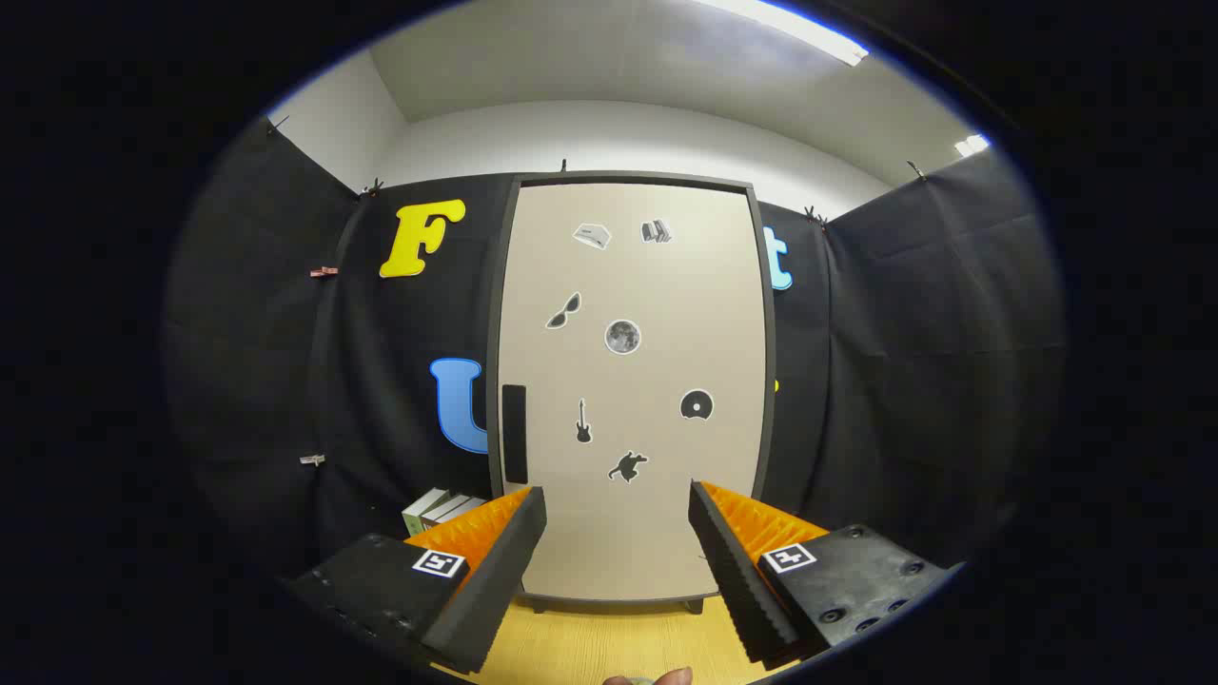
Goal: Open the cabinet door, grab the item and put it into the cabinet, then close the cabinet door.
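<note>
My gripper [617,533] spread wide, holding nothing, facing the closed cabinet door [633,381], dark handle [514,433] on its left edge, boxed item [440,509] beyond my left finger, wooden table [609,647] below.

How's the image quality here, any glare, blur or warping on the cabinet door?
Gripper view: fisheye bends the cabinet door so its edges bow outward; lighting on it is even, with no glare, and its stickers and dark handle look sharp. The ceiling light is blown out. The open gripper is slightly soft, holding nothing.
</note>
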The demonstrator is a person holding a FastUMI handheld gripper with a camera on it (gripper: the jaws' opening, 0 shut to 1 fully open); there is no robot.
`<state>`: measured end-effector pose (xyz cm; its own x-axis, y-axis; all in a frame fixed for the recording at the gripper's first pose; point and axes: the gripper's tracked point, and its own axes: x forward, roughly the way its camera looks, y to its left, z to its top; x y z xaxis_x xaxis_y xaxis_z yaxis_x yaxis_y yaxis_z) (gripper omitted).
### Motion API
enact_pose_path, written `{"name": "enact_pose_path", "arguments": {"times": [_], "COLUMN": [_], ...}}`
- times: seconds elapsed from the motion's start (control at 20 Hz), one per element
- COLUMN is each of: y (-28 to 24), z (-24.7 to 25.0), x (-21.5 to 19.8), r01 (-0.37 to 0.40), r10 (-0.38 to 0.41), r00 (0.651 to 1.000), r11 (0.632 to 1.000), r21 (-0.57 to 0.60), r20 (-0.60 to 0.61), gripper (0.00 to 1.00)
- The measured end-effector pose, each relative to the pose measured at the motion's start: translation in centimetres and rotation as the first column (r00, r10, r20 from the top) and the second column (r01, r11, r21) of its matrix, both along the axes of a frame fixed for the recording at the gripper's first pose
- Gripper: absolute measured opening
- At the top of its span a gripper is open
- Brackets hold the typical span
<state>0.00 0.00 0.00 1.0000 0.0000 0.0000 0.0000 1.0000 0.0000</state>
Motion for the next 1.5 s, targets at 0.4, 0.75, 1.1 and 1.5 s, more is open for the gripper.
{"name": "enact_pose_path", "arguments": {"times": [0.4,0.75,1.1,1.5], "y": [-0.2,-0.2,0.5,6.7], "z": [-0.1,0.0,0.1,1.5], "x": [-0.1,-0.2,-0.1,5.9], "r01": [-0.004,-0.008,-0.021,-0.085], "r10": [0.004,0.009,0.021,0.083], "r00": [1.000,1.000,1.000,0.996], "r11": [1.000,1.000,1.000,0.995], "r21": [0.009,0.013,0.018,0.049], "r20": [-0.008,-0.008,-0.007,0.034], "gripper": [0.97,0.97,0.97,0.97]}}
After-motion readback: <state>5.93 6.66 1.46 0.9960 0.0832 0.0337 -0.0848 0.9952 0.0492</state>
